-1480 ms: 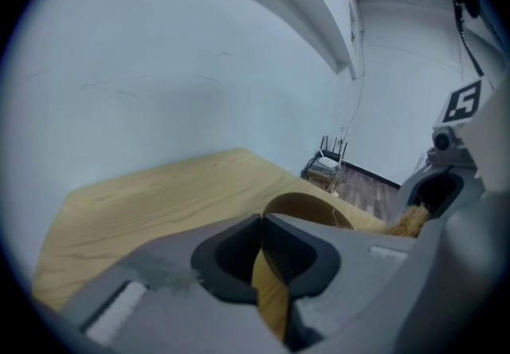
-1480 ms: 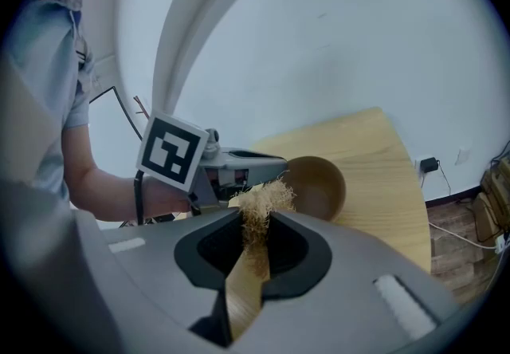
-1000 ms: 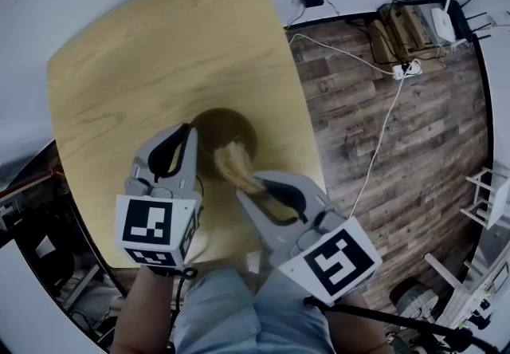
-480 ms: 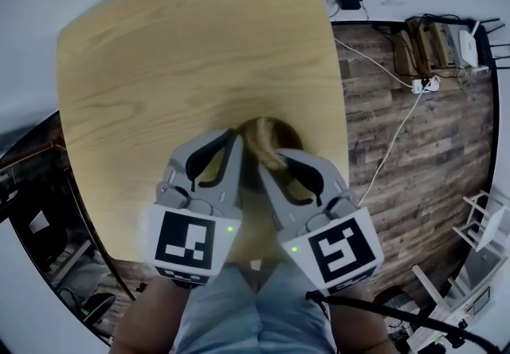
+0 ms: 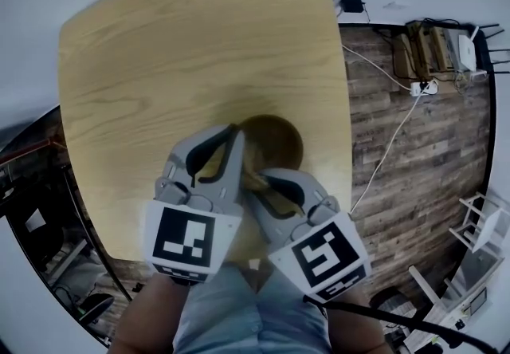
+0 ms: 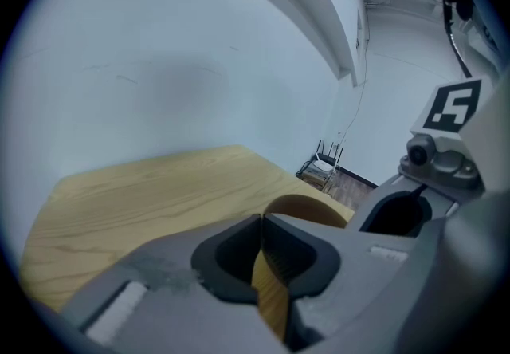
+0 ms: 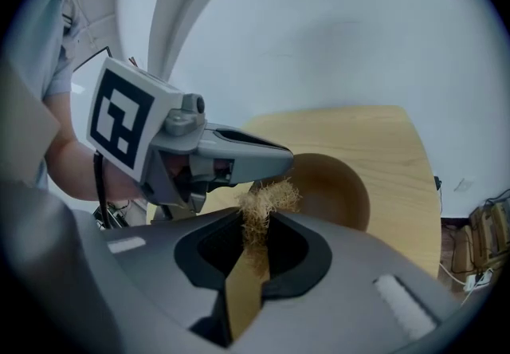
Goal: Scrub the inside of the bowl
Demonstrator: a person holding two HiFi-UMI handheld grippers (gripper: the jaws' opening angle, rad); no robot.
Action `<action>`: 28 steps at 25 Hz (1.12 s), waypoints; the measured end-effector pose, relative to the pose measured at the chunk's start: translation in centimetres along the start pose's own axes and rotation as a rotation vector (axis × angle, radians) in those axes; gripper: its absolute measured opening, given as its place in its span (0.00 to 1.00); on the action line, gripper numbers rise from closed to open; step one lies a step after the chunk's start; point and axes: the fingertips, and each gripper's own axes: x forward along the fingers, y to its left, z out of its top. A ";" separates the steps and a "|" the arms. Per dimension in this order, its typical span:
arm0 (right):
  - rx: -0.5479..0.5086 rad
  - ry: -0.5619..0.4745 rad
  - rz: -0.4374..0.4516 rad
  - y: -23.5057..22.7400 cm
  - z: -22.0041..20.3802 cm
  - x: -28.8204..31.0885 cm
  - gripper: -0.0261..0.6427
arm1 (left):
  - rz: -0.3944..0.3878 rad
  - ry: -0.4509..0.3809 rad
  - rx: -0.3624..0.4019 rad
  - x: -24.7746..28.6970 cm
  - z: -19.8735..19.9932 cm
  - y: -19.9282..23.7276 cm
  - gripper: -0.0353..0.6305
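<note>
Bowl (image 5: 280, 139): brown, looks wooden, upright on the table (image 5: 175, 49) straight ahead of both grippers, at the table's near side. Left gripper (image 6: 261, 221) is clenched on the bowl's near rim. Its own view shows the wall edge-on between the closed jaws, with the rim curving away ahead and to the right. Judged to be bracing the bowl. Right gripper (image 7: 256, 223) is clamped on a scrubber (image 7: 265, 201), a tuft of pale straw-like fibre that sticks out past the jaw tips. A tan strip runs back between the jaws, possibly a handle; not confirmed. Key relation: from the right gripper, the bowl's hollow lies ahead and slightly to the right. The tuft sits at the near rim, just below the left gripper's jaw tips, and contact with the inner wall cannot be confirmed. The scrubber's long axis runs along the jaws, toward the bowl. The right gripper is the working one. Next move, by judgement: push forward and down to the right into the hollow, then sweep the wall. Risk: the two grippers' tips are very close and could knock together. Wood-plank floor (image 5: 414, 161) lies beyond the right gripper's side of the table.
</note>
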 end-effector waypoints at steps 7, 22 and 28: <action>0.016 -0.076 0.009 2.1 0.2 -2.4 0.12 | 0.025 -0.006 0.086 -0.8 -0.6 1.1 0.10; 0.036 -0.174 -0.113 1.2 0.0 -7.0 0.12 | 0.059 0.019 0.127 -1.3 -0.3 0.8 0.10; 0.003 -0.147 -0.136 -0.3 0.7 -5.8 0.12 | 0.042 0.021 0.151 -0.7 -0.2 0.6 0.11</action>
